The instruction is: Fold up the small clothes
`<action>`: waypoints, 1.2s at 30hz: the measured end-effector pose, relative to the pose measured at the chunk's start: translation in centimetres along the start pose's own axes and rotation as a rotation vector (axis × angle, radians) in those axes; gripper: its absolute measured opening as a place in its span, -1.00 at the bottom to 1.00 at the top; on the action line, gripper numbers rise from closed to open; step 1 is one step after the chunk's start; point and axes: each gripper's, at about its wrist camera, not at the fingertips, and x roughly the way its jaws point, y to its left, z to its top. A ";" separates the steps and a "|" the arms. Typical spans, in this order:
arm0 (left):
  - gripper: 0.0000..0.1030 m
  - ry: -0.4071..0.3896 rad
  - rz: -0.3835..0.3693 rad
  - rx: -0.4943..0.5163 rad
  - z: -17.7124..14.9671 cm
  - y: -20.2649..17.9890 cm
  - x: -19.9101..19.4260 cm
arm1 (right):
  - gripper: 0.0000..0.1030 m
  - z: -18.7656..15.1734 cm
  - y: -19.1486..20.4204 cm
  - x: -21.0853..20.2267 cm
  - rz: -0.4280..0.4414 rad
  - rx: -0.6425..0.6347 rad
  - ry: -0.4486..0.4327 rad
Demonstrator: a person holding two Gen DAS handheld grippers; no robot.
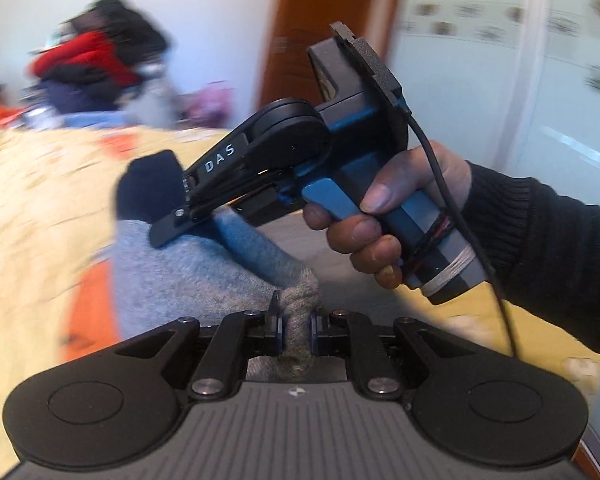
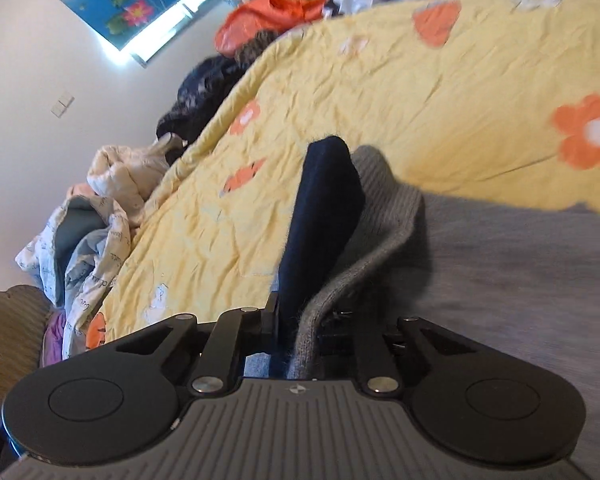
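A grey knit garment (image 1: 188,276) with a dark navy end (image 1: 152,192) is lifted over the yellow flowered bedspread (image 1: 28,200). My left gripper (image 1: 296,320) is shut on a bunched grey fold of it. In the left wrist view a hand (image 1: 380,220) holds my right gripper (image 1: 172,224), which is pinched on the garment just below the navy end. In the right wrist view, the right gripper (image 2: 296,320) is shut on the grey ribbed edge (image 2: 380,220) and the navy part (image 2: 324,200) together, both standing up between its jaws.
The bedspread (image 2: 380,80) fills most of the right wrist view. Heaped clothes lie along its left edge (image 2: 92,232), with an orange garment (image 2: 268,16) and dark clothes (image 2: 204,88) farther back. A brown door (image 1: 332,20) and a blurred clothes pile (image 1: 96,56) stand behind.
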 end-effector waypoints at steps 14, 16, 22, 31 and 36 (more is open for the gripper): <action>-0.61 0.174 -0.306 0.100 -0.1 -7.1 8.9 | -0.26 -8.0 -12.7 -10.4 -0.166 0.267 -0.167; -0.14 0.154 -0.367 0.054 0.8 -5.1 6.7 | 0.14 -8.3 -12.8 -12.0 -0.137 0.298 -0.247; 1.00 -0.025 -0.308 -0.194 2.5 5.5 2.0 | 0.79 -7.8 -15.0 -14.2 -0.174 0.349 -0.376; 0.97 0.128 -0.352 -0.840 1.2 17.3 14.2 | 0.75 -6.5 -14.4 -7.3 -0.147 0.276 -0.216; -0.61 0.163 -0.303 -0.779 1.3 16.7 14.9 | -0.15 -6.5 -13.3 -6.4 -0.135 0.293 -0.184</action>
